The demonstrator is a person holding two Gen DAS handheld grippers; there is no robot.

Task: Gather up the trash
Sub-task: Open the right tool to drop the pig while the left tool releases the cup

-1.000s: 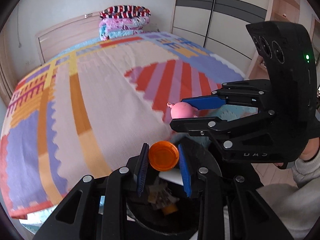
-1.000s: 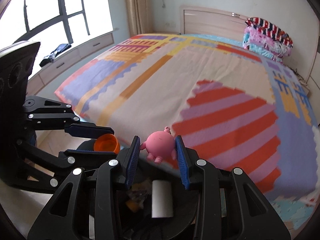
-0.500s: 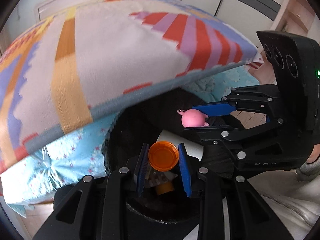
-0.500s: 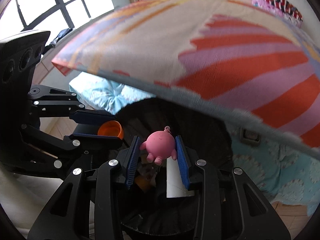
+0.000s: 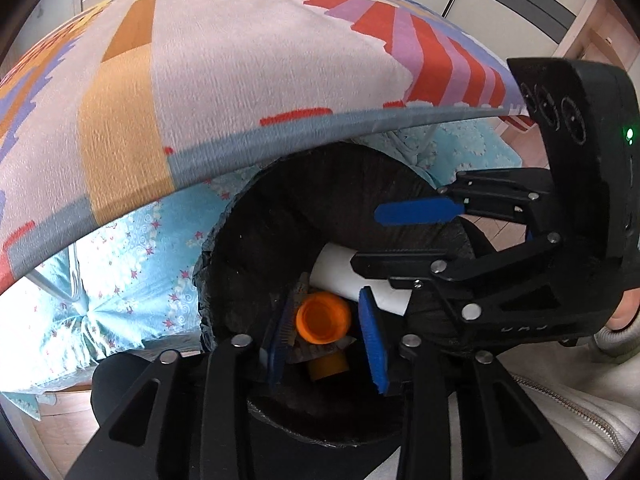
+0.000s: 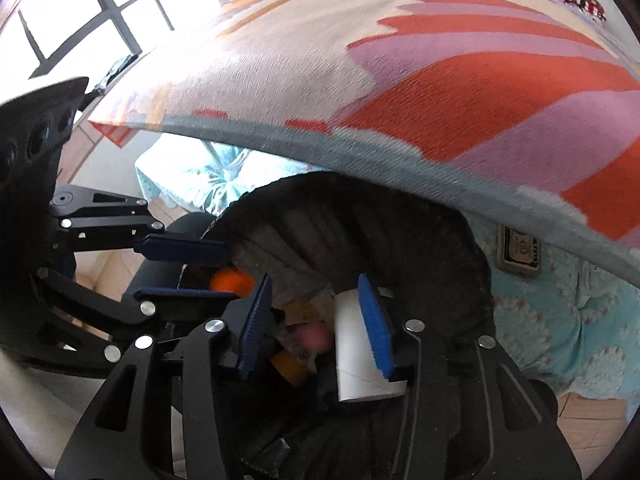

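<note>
A black-lined trash bin stands at the foot of the bed, under both grippers. My left gripper is open over its mouth; the orange cap is loose between the fingers, dropping into the bin. It shows blurred in the right wrist view. My right gripper is open too; the pink pig toy is blurred below it, falling among the trash. A white paper tube and wrappers lie in the bin. The right gripper also shows in the left wrist view.
The bed with its striped patchwork cover overhangs the bin's far side. A light-blue quilted skirt hangs below it. A small framed plate sits on the skirt. Wardrobe doors stand at the back right, a window at left.
Both grippers have opened over the bin. The orange cap and the pink pig toy have left the jaws and are dropping in. Both grippers tilted further down.
</note>
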